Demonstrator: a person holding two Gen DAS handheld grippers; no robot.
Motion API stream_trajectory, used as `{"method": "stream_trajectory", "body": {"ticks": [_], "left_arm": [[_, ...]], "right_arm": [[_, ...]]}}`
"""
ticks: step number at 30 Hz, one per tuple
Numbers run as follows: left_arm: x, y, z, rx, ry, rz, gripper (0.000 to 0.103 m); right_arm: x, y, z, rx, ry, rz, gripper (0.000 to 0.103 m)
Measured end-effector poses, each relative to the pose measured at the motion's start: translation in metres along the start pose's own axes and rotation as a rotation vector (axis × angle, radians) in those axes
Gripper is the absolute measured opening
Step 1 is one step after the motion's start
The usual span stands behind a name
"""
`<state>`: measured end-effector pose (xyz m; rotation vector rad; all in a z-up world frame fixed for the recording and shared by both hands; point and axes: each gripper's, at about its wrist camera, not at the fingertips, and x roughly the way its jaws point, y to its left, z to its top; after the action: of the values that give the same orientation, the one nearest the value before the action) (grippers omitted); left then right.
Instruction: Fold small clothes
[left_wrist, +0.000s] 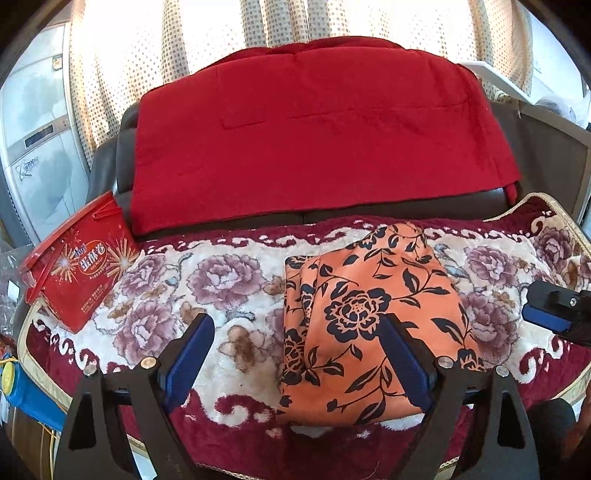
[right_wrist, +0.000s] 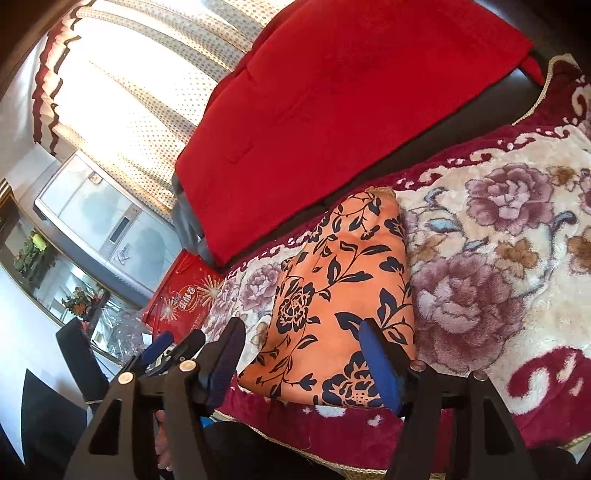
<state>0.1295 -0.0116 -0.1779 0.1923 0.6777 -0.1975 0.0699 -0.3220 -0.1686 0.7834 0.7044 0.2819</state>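
1. The left gripper (left_wrist: 295, 354) has its jaws spread wide and holds nothing. Its blue pads (left_wrist: 190, 354) hang above the floral blanket (left_wrist: 177, 280), with the left part of the folded cloth showing between them.
2. The right gripper (right_wrist: 303, 358) stands with its jaws parted and grips nothing; the pads are clear of the fabric, and the near end of the folded cloth shows in the gap. In the left wrist view its blue-padded tip (left_wrist: 546, 314) shows at the right side, over the blanket and apart from the cloth.
3. The task's item, an orange cloth with a dark flower-and-leaf print (left_wrist: 369, 314), lies folded into a compact packet on the blanket, toward its front edge and right of its middle. Layered edges show along the packet's left side.
4. The blanket is cream with mauve roses and a dark red scrolled border, trimmed with pale cord.
5. Behind it, a plain red quilted cover (left_wrist: 314, 140) drapes over a dark sofa back (left_wrist: 125, 122).
6. At the blanket's left edge stands a red gift box (left_wrist: 79, 266) printed with sparklers.
7. Dotted curtains (left_wrist: 122, 74) hang behind the sofa.
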Motion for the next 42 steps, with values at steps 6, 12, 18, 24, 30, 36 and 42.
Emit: {"method": "stream_trajectory", "body": {"ticks": [6,12,18,24,30,36,42], "left_arm": [[0.016,0.003,-0.004,-0.003,0.033,0.006,0.091],[0.046,0.014,-0.013,-0.040,0.124,-0.045,0.091],[0.083,0.039,-0.022,-0.132,0.233,-0.145,0.091],[0.127,0.068,-0.029,-0.291,0.386,-0.372,0.091],[0.168,0.077,-0.041,-0.429,0.522,-0.677,0.091],[0.205,0.073,-0.052,-0.506,0.615,-0.818,0.091],[0.221,0.070,-0.062,-0.606,0.658,-0.895,0.091]], "right_arm": [[0.010,-0.006,0.001,0.012,0.014,-0.003,0.068],[0.025,-0.020,0.002,0.028,0.044,-0.040,0.068],[0.036,-0.043,0.005,0.061,0.060,-0.070,0.068],[0.052,-0.068,0.006,0.092,0.105,-0.068,0.068],[0.072,-0.116,0.019,0.257,0.156,0.065,0.072],[0.094,-0.135,0.036,0.300,0.231,0.154,0.072],[0.118,-0.122,0.042,0.205,0.302,0.131,0.071]]}}
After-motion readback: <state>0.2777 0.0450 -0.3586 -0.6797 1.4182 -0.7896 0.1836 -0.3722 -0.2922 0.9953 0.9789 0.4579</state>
